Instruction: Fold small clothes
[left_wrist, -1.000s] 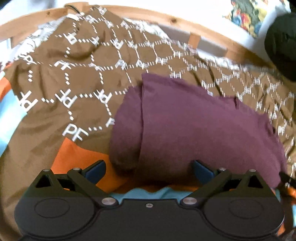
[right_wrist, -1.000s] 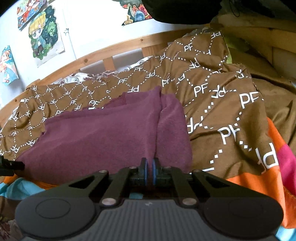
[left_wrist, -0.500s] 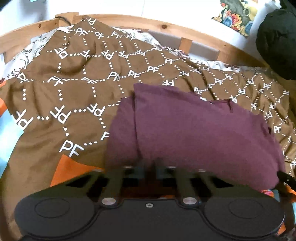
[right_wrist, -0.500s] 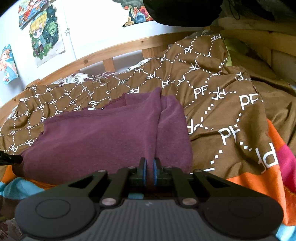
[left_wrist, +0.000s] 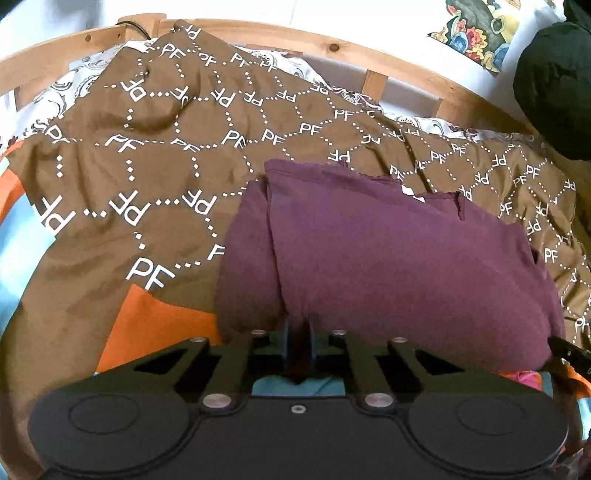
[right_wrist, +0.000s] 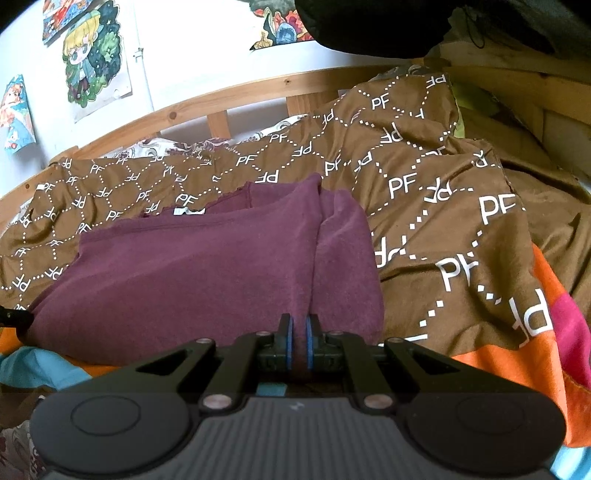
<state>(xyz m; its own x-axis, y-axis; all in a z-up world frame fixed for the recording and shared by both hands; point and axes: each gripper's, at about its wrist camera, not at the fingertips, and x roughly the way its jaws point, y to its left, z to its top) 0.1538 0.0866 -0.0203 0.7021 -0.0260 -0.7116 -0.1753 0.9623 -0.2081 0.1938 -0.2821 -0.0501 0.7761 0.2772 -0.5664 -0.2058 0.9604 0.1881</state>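
A maroon garment (left_wrist: 388, 258) lies folded lengthwise on a brown "PF" patterned blanket (left_wrist: 147, 166), with a narrow flap turned over along its left side. My left gripper (left_wrist: 298, 323) pinches the garment's near edge; its jaws are opening slightly, with cloth still between the pads. In the right wrist view the same garment (right_wrist: 203, 266) shows its flap on the right. My right gripper (right_wrist: 299, 325) is shut on the near hem, maroon cloth squeezed between its blue pads. Each gripper holds one near corner.
A curved wooden bed rail (left_wrist: 406, 70) runs behind the blanket (right_wrist: 424, 206), with a white wall and drawings (right_wrist: 92, 59) beyond. A black bundle (left_wrist: 554, 85) sits at the far right. Orange, blue and pink bedding (right_wrist: 517, 362) lies near the front edge.
The left gripper's jaws, wide apart a second ago, have closed onto the garment's near edge. The right gripper has kept its grip and stayed still.
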